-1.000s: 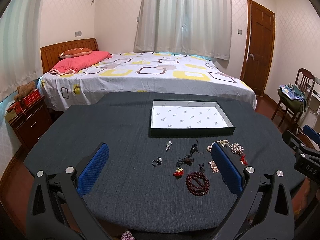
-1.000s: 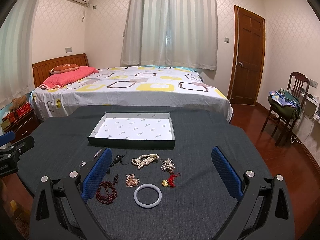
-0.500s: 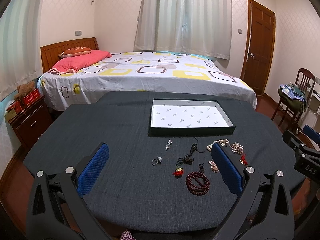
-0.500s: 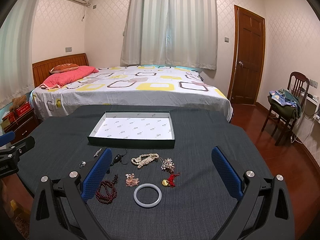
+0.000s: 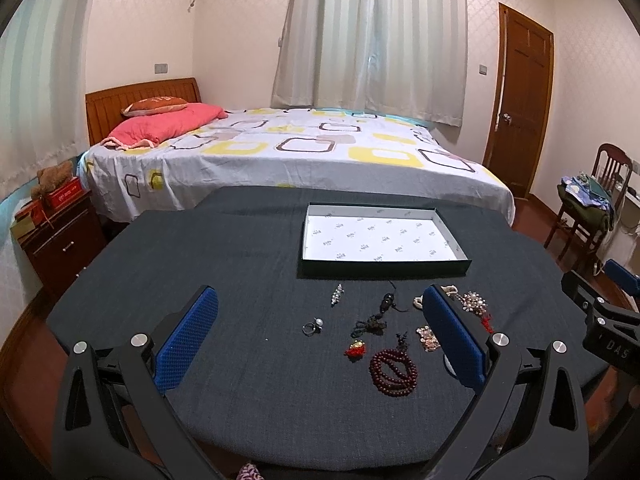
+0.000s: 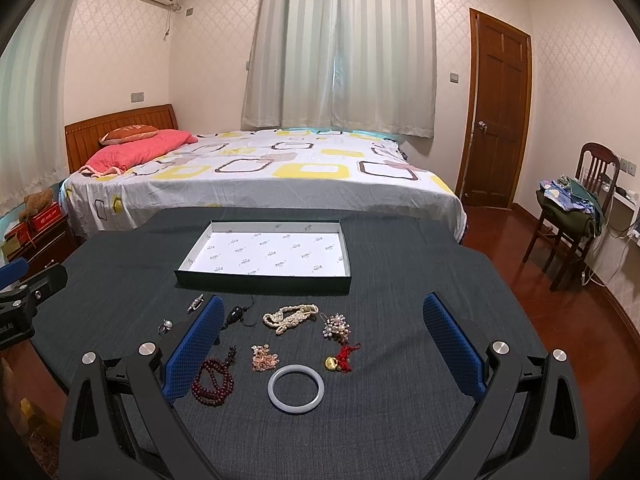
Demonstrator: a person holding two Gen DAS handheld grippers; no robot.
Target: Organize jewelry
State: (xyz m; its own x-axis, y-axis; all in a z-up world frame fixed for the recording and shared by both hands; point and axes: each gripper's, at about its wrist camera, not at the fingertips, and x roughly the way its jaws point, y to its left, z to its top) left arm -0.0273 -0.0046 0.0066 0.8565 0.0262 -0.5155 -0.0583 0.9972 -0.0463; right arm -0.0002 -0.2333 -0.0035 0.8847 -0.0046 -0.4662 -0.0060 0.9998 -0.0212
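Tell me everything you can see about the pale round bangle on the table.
The bangle is a smooth, unbroken ring, pale grey-white and glossy, perhaps jade or glass. It lies flat on the dark cloth-covered table, nearest the camera among the jewelry, with cloth showing through its middle. Nothing touches it: the pink bead cluster and gold-and-red charm sit just beyond it, the dark red bead bracelet to its left. The right gripper hangs above, jaws wide open.

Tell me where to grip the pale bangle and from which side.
Probably best to pinch the bangle's rim, one finger inside the hole and one outside, coming straight down with the right gripper. It lies flat on the table, so there is no raised edge.
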